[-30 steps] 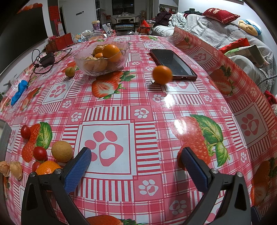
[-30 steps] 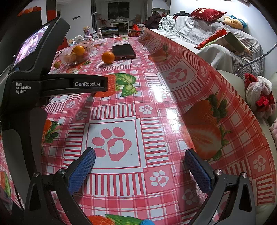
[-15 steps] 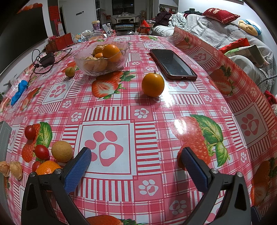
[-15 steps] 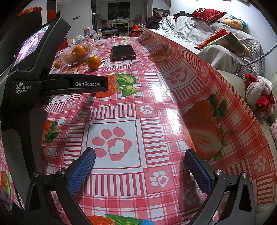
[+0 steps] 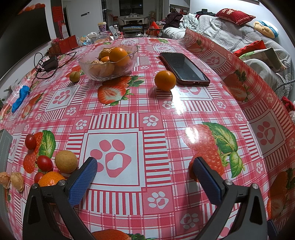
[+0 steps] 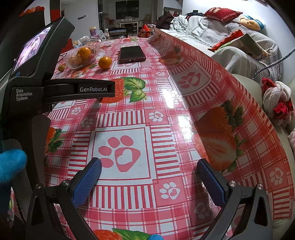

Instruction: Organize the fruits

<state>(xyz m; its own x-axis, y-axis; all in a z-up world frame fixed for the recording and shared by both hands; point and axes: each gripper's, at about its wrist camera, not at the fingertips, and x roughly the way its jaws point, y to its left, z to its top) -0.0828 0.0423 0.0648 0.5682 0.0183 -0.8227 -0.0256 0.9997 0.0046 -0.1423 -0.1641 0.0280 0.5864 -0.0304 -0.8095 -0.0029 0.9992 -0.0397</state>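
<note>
A glass bowl (image 5: 86, 65) of oranges stands at the far middle of the table, also in the right wrist view (image 6: 68, 62). A loose orange (image 5: 165, 80) rests beside a dark phone (image 5: 182, 66); it also shows in the right wrist view (image 6: 105, 62). A small tan fruit (image 5: 74, 76) lies left of the bowl. Near my left gripper (image 5: 144, 177) lie a tan round fruit (image 5: 66, 161), an orange (image 5: 50, 179), small red fruits (image 5: 44, 163) and husked fruits (image 5: 16, 181). My left gripper is open and empty. My right gripper (image 6: 149, 177) is open and empty over the cloth.
A black charger with cable (image 5: 49, 61) and a blue cloth (image 5: 21, 96) lie at the far left. Cups and boxes (image 5: 102, 27) crowd the far end. A sofa with cushions (image 5: 236, 16) runs along the right. The left gripper's body (image 6: 36, 86) fills the right wrist view's left.
The loose orange rolled left away from the phone, then came back and now rests by the phone's near corner. Both grippers have stayed still and open.
</note>
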